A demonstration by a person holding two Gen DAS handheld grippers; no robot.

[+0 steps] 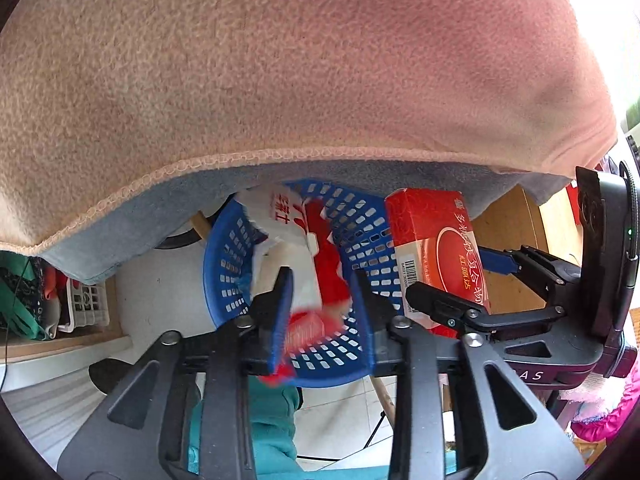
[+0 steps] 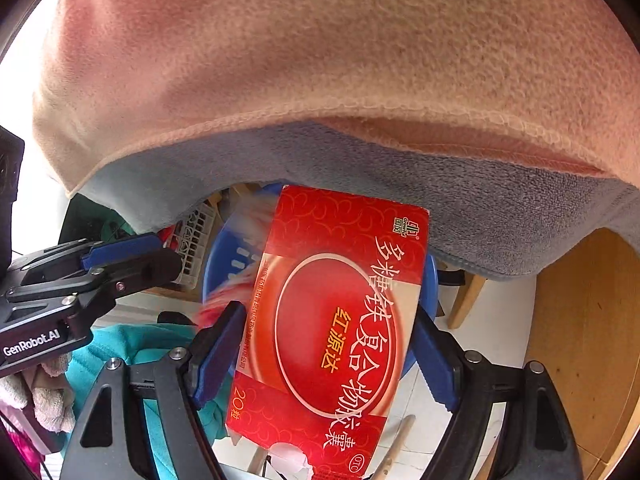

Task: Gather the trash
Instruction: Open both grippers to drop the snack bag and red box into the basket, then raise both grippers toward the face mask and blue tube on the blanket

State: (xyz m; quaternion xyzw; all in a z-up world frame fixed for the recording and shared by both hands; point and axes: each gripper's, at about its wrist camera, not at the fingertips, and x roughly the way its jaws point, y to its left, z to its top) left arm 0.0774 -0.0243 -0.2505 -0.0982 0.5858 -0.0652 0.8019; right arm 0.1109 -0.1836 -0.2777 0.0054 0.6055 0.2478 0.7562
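A blue perforated basket [image 1: 360,216] hangs below the towel-covered edge. Inside it lies a crumpled red-and-white wrapper [image 1: 288,220]. My left gripper [image 1: 322,296] is over the basket, its blue-padded fingers apart on either side of the wrapper's lower end without pressing it. A red carton with gold lettering [image 2: 332,300] is clamped by its two long sides in my right gripper [image 2: 330,356], just right of the basket [image 2: 224,264]. The left wrist view also shows the red carton [image 1: 432,240] and the right gripper [image 1: 456,276]. The left gripper [image 2: 160,258] appears at the left of the right wrist view.
A pink-beige towel [image 1: 280,60] over a blue-grey one [image 2: 360,168] fills the top of both views. A white slotted crate [image 1: 86,304] sits on a shelf at the left. Teal cloth [image 1: 272,420] lies below the basket. A wooden panel [image 2: 580,340] stands at the right.
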